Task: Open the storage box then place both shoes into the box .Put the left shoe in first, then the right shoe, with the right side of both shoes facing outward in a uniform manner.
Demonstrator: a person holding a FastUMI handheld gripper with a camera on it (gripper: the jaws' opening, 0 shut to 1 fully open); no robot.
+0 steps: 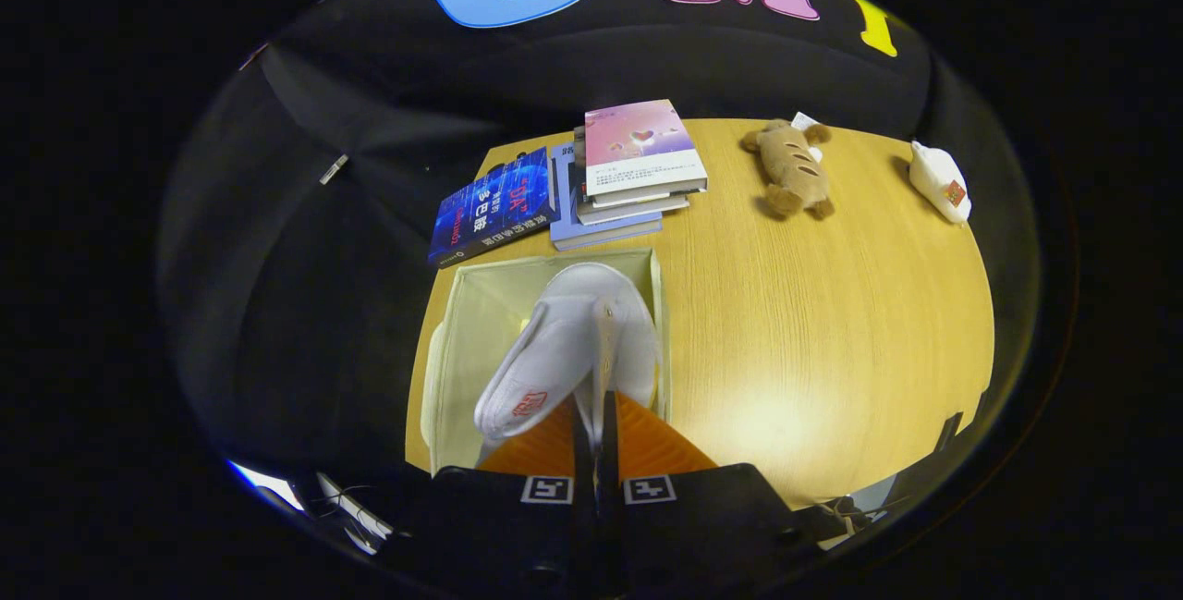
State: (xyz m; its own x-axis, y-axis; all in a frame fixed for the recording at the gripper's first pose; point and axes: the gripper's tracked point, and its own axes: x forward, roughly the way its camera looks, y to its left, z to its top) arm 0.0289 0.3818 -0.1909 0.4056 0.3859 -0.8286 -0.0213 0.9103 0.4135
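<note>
Gripper view, entry for the present moment.

Item: gripper (596,397), one, lower centre of the frame. My fingers are pinched almost together on a thin upright edge of a white shoe (564,341), seemingly its heel tab or collar; I hold it there, I judge, so the shoe hangs toe-down and can be lowered without tipping.

Item: white shoe, one counted with certainty. It sits over the storage box (453,341) at centre-left. A rounded white form just beyond it may be a second shoe already inside; I cannot tell.

Item: storage box, one, pale fabric, open at the top, standing near the left edge of the wooden table (813,323), which keeps its mouth directly below my fingers.

Item: books, about five: a dark blue book (494,207) lying alone at upper left of the table, and a book stack (628,179) of roughly four beside it, just beyond the box.

Item: soft toys, two: a brown plush (790,170) at upper centre-right and a white plush (938,179) at far right, both well apart from the box.
</note>
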